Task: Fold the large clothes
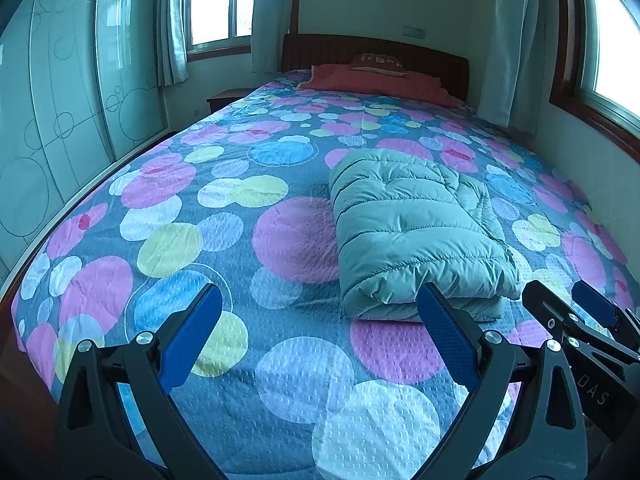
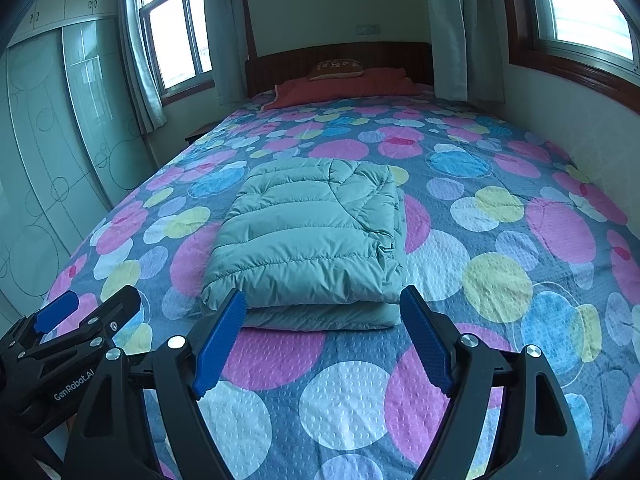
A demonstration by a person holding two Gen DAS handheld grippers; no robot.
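Both sets of jaws stood wide and empty: the left gripper [image 1: 320, 334] hovered over bare bedspread [image 1: 168, 208] just near-left of the jacket, and the right gripper [image 2: 322, 334] framed the jacket's near edge without touching it. The mint-green quilted puffer jacket [image 2: 308, 236] lay near the middle of the bed as a compact, stacked rectangle, sleeves tucked out of sight, well short of the red pillow [image 2: 344, 86] at the far headboard. Judged from this, folding looked essentially complete; at most a final squaring of the bundle remained.

Pillow [image 1: 378, 63] lettering too small
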